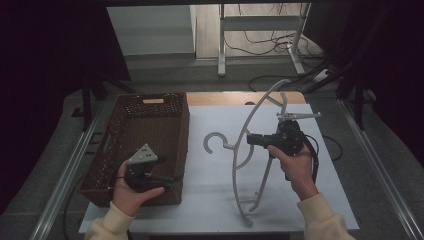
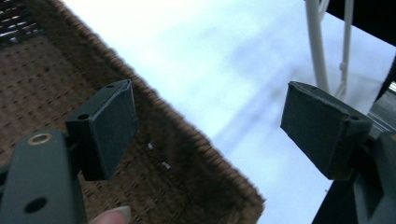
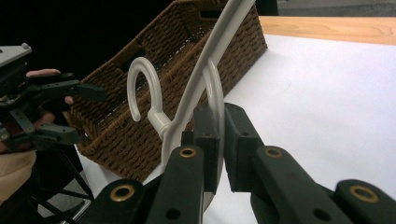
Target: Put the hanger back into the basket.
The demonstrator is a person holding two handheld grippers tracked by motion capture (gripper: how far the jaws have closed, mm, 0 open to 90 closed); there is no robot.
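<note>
Right gripper (image 3: 215,140) clamps the white hanger (image 1: 250,150), its hook (image 3: 142,88) just beyond the jaws. Left gripper (image 2: 210,130) gapes wide over the basket (image 2: 56,84) rim.

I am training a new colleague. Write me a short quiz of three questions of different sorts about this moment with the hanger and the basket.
1. True or false: the right gripper has its jaws closed on the white hanger.
2. Multiple choice: where is the left gripper?
A. Over the near right corner of the wicker basket, jaws apart, holding nothing
B. Clamped on the hanger's hook
C. Resting on the floor
3. Fill in: the hanger's hook points toward the ____.

Key:
1. True; the jaws pinch the curved bar just below the hook.
2. A.
3. Basket.
</note>
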